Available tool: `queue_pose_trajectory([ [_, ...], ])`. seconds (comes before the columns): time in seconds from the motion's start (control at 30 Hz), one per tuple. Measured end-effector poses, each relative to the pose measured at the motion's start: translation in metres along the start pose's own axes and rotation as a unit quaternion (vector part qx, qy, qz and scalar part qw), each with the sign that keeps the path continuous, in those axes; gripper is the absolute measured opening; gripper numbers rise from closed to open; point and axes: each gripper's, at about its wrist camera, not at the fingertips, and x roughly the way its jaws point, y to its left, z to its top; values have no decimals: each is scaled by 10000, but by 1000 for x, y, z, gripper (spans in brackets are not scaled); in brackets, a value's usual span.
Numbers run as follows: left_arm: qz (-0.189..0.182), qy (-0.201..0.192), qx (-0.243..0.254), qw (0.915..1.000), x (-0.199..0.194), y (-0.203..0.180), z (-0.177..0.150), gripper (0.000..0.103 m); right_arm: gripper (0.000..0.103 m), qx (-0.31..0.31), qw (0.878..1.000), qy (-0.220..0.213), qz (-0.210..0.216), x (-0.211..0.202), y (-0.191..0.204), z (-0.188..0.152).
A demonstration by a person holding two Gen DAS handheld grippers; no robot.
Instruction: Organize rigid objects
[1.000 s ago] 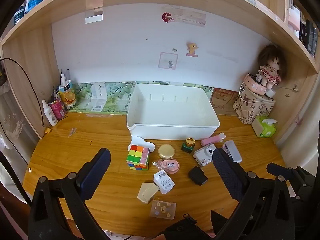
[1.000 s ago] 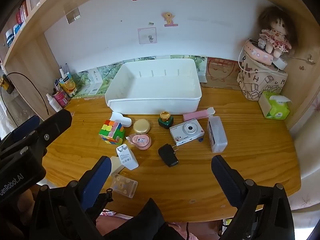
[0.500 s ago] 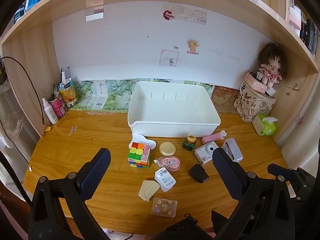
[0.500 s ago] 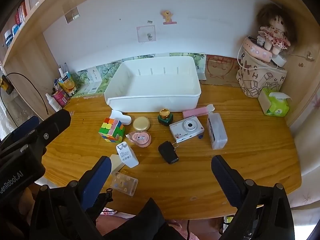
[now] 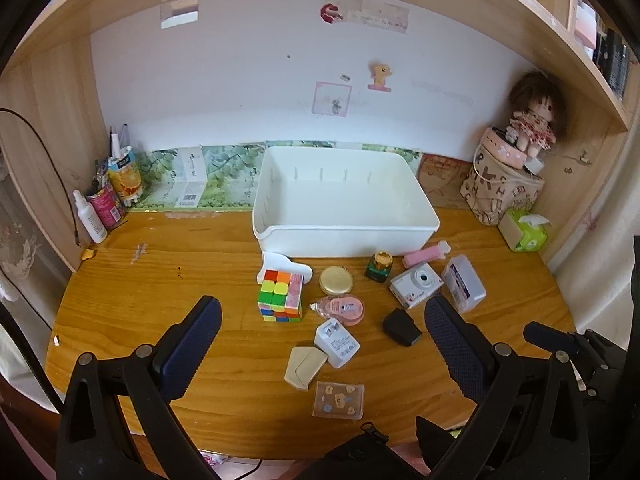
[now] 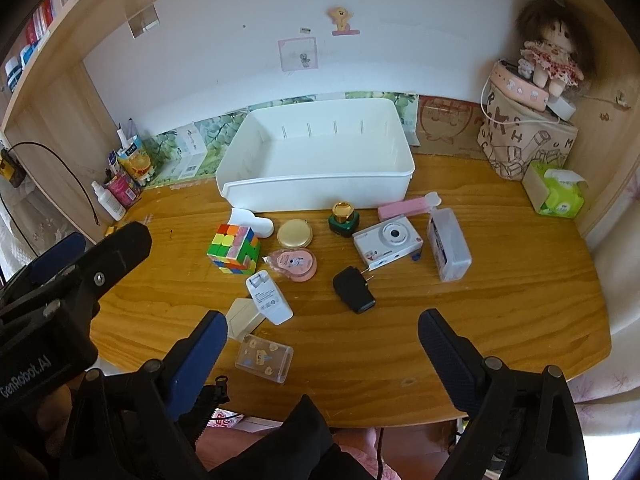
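Note:
A white plastic bin (image 5: 344, 236) (image 6: 316, 192) stands at the back of the wooden desk with nothing inside. In front of it lie several small items: a colour cube (image 5: 280, 295) (image 6: 234, 250), a gold round tin (image 5: 335, 280), a pink tape dispenser (image 5: 343, 309), a white charger (image 5: 336, 343) (image 6: 269, 297), a black adapter (image 5: 401, 327) (image 6: 354, 289), a silver camera (image 5: 416, 284) (image 6: 387, 242), a clear box (image 5: 463, 283) and a green jar (image 5: 379, 267). My left gripper (image 5: 318, 320) and right gripper (image 6: 322, 334) hover open above the desk's near edge, holding nothing.
A doll (image 5: 534, 114) sits on a patterned bag (image 5: 500, 192) at the back right, beside a green tissue pack (image 5: 524, 230). Bottles and pens (image 5: 106, 196) crowd the back left corner. A shelf overhangs the desk. Side panels wall in both ends.
Both grippers have drawn back and risen slightly, so the desk items look a little smaller and higher. Nothing on the desk has moved.

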Motion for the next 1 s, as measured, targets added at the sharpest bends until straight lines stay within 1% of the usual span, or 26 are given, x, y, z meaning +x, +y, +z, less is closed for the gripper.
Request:
queue_pose_trajectory([
  [0.2, -194, 109, 120, 9997, 8, 11, -2, 102, 97, 144, 9999, 21, -54, 5, 11, -9],
  [0.4, -435, 279, 327, 9981, 17, 11, -1, 102, 97, 488, 9985, 0, -241, 1, 8, -17],
  [0.57, -659, 677, 484, 9943, 34, 3, -3, 102, 97, 868, 9951, 17, -476, -3, -4, -29],
  [0.73, -729, 1036, 627, 9900, 46, -6, -8, 102, 97, 1250, 9901, 117, -629, -6, -16, -39],
  [0.87, -714, 1362, 608, 9862, 58, -9, -13, 102, 96, 1432, 9872, 215, -674, -6, -25, -44],
  [0.97, -620, 1570, 534, 9842, 67, -9, -17, 102, 96, 1476, 9866, 321, -623, -1, -29, -46],
  [1.0, -569, 1649, 495, 9834, 70, -9, -19, 102, 95, 1480, 9865, 360, -602, 1, -31, -46],
])
